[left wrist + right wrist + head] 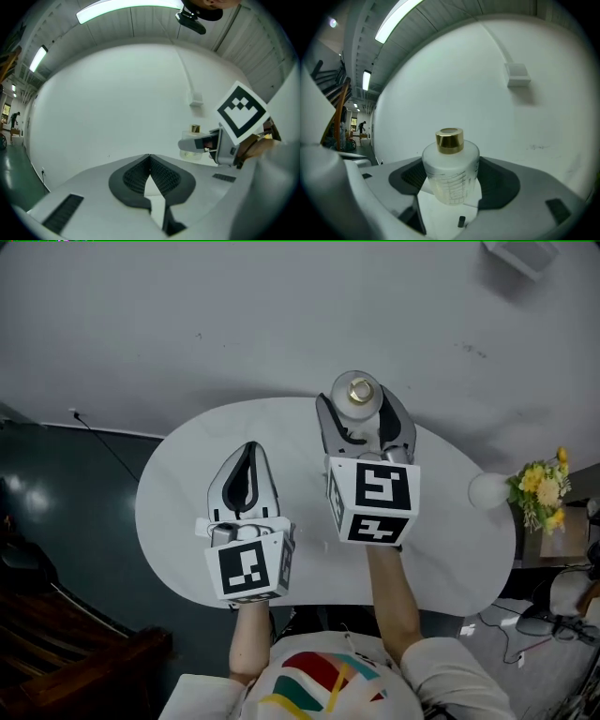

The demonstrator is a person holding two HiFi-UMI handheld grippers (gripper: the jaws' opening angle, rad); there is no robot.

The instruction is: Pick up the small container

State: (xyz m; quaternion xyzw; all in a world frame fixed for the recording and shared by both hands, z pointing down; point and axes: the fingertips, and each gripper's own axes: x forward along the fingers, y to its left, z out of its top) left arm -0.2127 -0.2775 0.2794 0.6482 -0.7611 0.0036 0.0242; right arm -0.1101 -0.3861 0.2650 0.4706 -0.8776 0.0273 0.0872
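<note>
White table below: right tongs grasp the small container between them, left tongs clenched empty alongside.

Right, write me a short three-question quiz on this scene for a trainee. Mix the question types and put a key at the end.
1. True or false: the left gripper has its jaws wide apart.
2. What stands between the jaws of the right gripper?
A. the small container
B. a mug
C. nothing
3. Fill in the missing word: the cap on the small container is ____ in colour.

Key: 1 false, the jaws are together with nothing between them; 2 A; 3 gold.
</note>
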